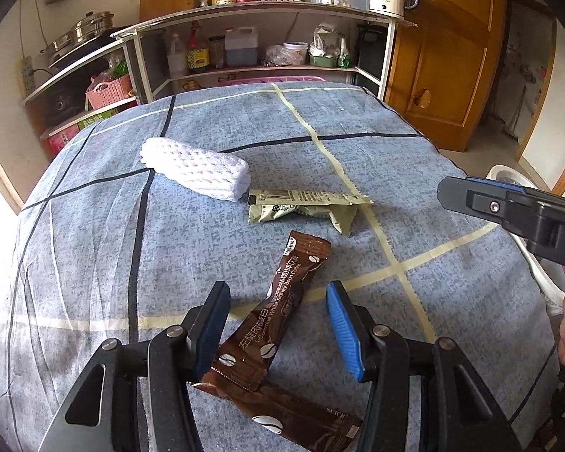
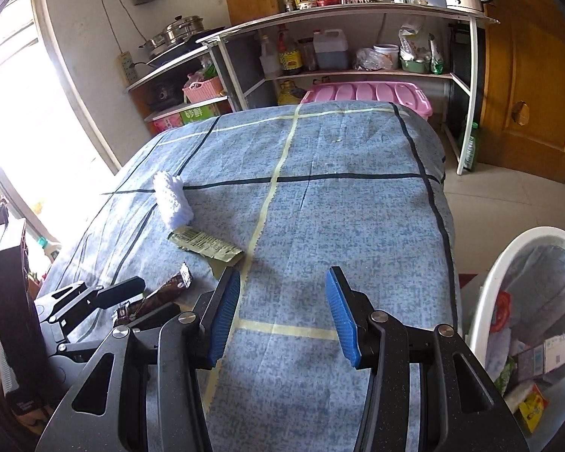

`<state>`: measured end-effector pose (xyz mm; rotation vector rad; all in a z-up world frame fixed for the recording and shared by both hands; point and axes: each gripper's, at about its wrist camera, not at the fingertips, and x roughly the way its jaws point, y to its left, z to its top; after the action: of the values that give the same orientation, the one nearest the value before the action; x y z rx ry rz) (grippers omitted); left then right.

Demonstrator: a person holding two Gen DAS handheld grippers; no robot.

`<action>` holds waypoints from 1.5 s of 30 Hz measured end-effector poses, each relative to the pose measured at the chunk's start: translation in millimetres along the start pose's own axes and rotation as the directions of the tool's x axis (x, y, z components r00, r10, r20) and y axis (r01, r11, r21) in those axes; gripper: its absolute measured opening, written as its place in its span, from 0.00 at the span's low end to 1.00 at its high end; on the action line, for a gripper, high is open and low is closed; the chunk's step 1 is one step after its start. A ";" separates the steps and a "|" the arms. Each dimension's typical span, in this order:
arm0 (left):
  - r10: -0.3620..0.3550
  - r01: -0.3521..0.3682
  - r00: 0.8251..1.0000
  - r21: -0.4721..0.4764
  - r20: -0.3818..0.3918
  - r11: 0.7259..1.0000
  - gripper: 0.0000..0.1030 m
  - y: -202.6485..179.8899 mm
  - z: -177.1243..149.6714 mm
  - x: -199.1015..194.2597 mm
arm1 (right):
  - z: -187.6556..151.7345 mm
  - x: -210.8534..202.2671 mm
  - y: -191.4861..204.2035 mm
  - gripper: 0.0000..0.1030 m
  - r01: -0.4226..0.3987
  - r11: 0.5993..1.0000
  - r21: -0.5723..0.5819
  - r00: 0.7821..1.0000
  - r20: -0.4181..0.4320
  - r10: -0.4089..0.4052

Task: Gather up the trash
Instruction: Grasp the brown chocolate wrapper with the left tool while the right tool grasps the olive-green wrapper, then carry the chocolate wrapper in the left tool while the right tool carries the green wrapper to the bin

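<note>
Brown coffee sachet (image 1: 282, 301), printed "White Kidney Bean Coffee", lies on the blue checked tablecloth (image 1: 94, 263) between the left gripper's (image 1: 278, 324) parted pads, crossing a second sachet (image 1: 293, 418) marked "SUICE". Right gripper (image 2: 282, 316) angles down, open and empty, beside the white bin (image 2: 486, 301).

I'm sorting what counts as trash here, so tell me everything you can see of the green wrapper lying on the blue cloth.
The green wrapper is a flat, olive-green foil-like sachet with dark print and a black band at one end. It looks empty and crumpled, its far-right corner folded and torn-looking. It lies flat on the blue checked cloth, one end right beside the white towel; whether they touch is unclear. No gripper touches it. The right wrist view shows it beyond the brown sachets.
</note>
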<state>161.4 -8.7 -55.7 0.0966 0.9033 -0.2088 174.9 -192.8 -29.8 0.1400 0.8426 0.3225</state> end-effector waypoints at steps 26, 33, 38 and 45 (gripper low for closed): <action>0.035 -0.028 0.999 -0.154 0.041 0.988 0.19 61.1 -5.4 -23.2 | 12.0 62.1 70.4 0.47 -0.064 0.966 -0.249 0.996 -0.070 0.048; 0.035 -0.027 0.998 -0.173 0.044 0.985 0.19 64.7 -5.0 -25.3 | 12.6 80.4 67.4 0.47 -0.062 0.971 -0.232 0.993 -0.108 0.037; 0.025 -0.016 0.998 -0.173 0.050 0.985 0.19 60.4 -4.2 -27.6 | 12.6 79.7 61.3 0.45 -0.076 0.977 -0.198 0.993 -0.107 0.056; 0.022 -0.012 0.998 -0.167 0.055 0.986 0.19 52.9 -4.2 -30.7 | 8.4 73.3 61.1 0.26 -0.038 0.978 -0.205 0.995 -0.095 0.019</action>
<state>151.4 48.0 -34.4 -0.0563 0.8602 -0.1188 213.0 -110.7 -61.0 -0.0575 0.8935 0.4440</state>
